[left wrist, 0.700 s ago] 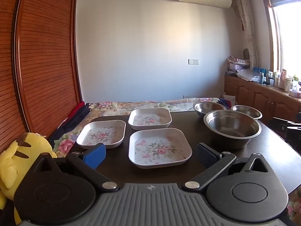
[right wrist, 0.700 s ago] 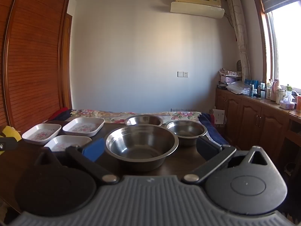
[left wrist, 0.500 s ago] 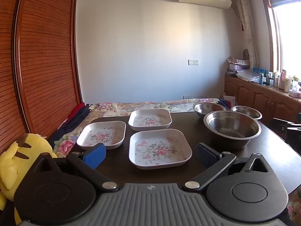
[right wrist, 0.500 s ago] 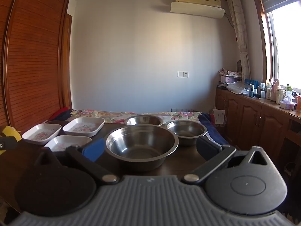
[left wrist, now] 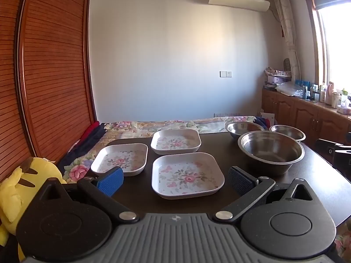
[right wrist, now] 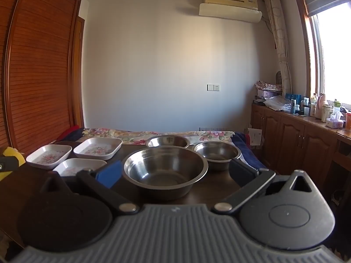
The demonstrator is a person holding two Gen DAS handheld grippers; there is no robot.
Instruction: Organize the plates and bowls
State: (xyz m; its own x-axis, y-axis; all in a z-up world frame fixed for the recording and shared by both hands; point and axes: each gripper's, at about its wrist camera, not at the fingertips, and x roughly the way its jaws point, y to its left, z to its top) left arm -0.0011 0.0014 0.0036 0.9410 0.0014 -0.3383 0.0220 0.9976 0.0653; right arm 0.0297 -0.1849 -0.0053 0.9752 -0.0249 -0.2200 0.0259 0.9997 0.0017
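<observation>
While nothing's shifted since a moment ago, the left gripper [left wrist: 175, 178] hangs spread wide, nearest plate [left wrist: 187, 176] at 12 o'clock. The right gripper [right wrist: 175, 172] is also released, big bowl [right wrist: 164, 169] at 12.

Dark brown wooden table [left wrist: 324, 184] set with three plates and three bowls

Three white square plates with pink flower prints lie apart on its left half: nearest [left wrist: 187, 176], far left [left wrist: 120, 161], rear [left wrist: 176, 141]. On the right stand a large stainless steel bowl [left wrist: 271, 151] in front and two smaller steel bowls [left wrist: 244, 128] [left wrist: 287, 132] close behind it.
</observation>
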